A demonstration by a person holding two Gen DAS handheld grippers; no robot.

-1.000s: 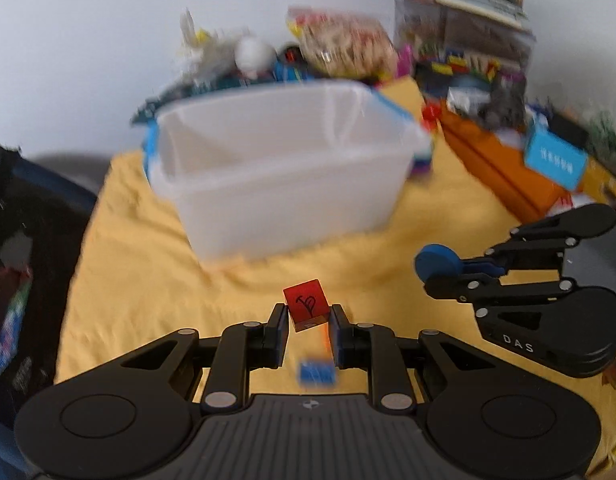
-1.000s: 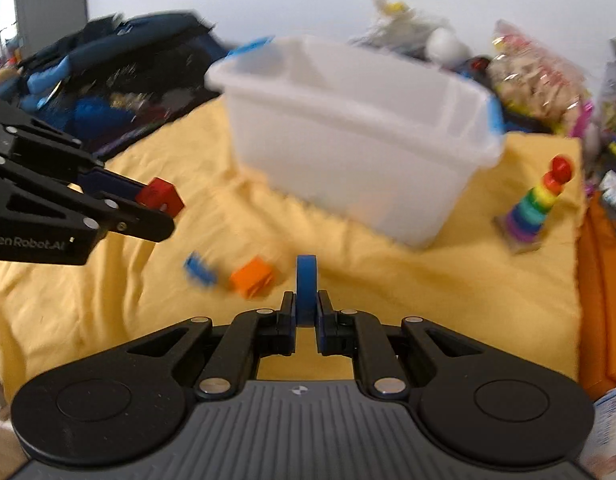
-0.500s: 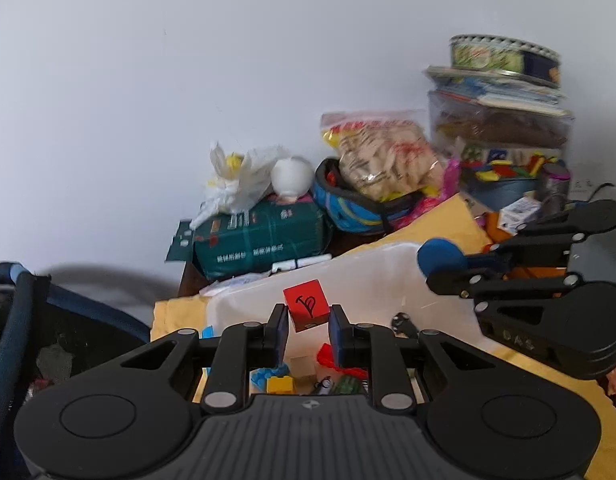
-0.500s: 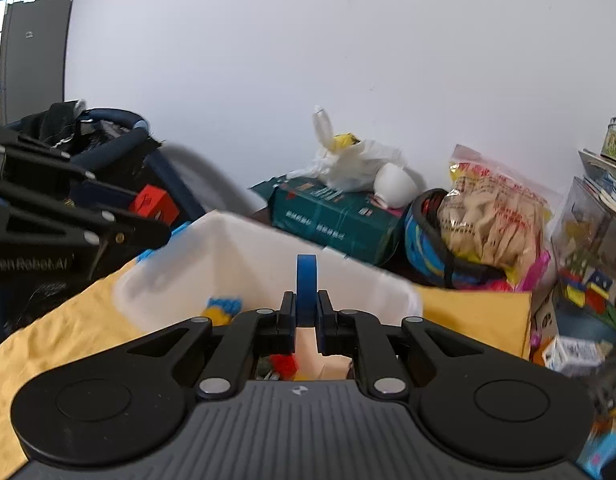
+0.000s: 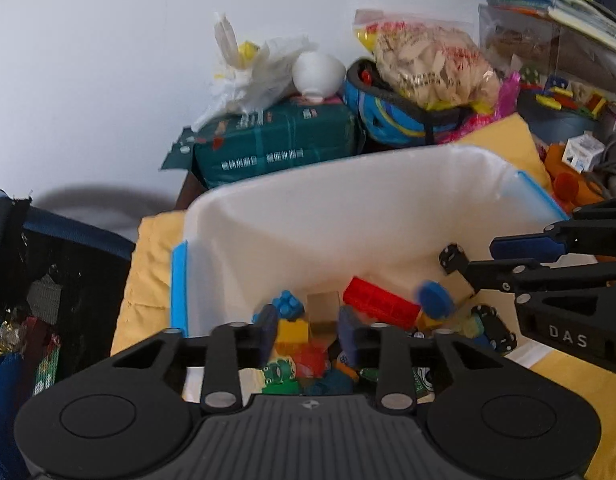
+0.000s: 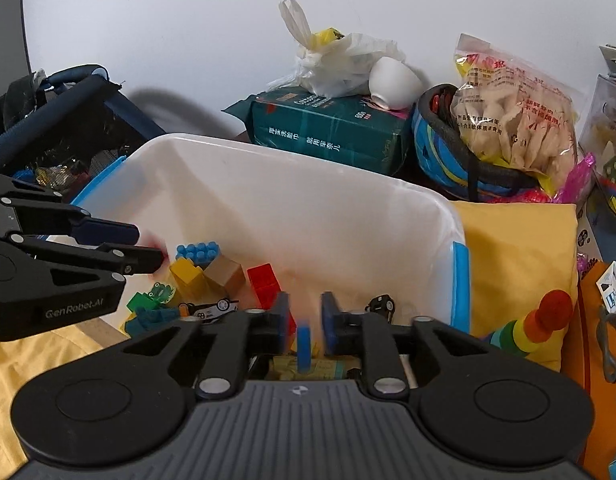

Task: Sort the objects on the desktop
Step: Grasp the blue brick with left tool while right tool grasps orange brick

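Observation:
A white plastic bin (image 5: 348, 216) with blue handles holds several toy blocks and small cars; it also shows in the right wrist view (image 6: 308, 208). My left gripper (image 5: 308, 332) is open above the bin. A blurred red cube (image 5: 312, 360) lies loose below it. My right gripper (image 6: 304, 320) is open over the bin. A blue disc (image 6: 303, 346) sits loose between its fingers, blurred; it shows mid-air in the left wrist view (image 5: 434, 300). The right gripper's fingers (image 5: 524, 246) stand apart.
A yellow cloth (image 6: 516, 256) covers the table. A rainbow stacking toy (image 6: 536, 328) stands right of the bin. A green package (image 6: 328, 132), a blue helmet (image 6: 440, 152) and a snack bag (image 6: 512, 120) sit behind it. A dark mesh basket (image 5: 48, 280) is at left.
Both grippers tilted down over the bin and opened. The red cube left the left gripper and the blue disc left the right gripper; both are falling into the bin.

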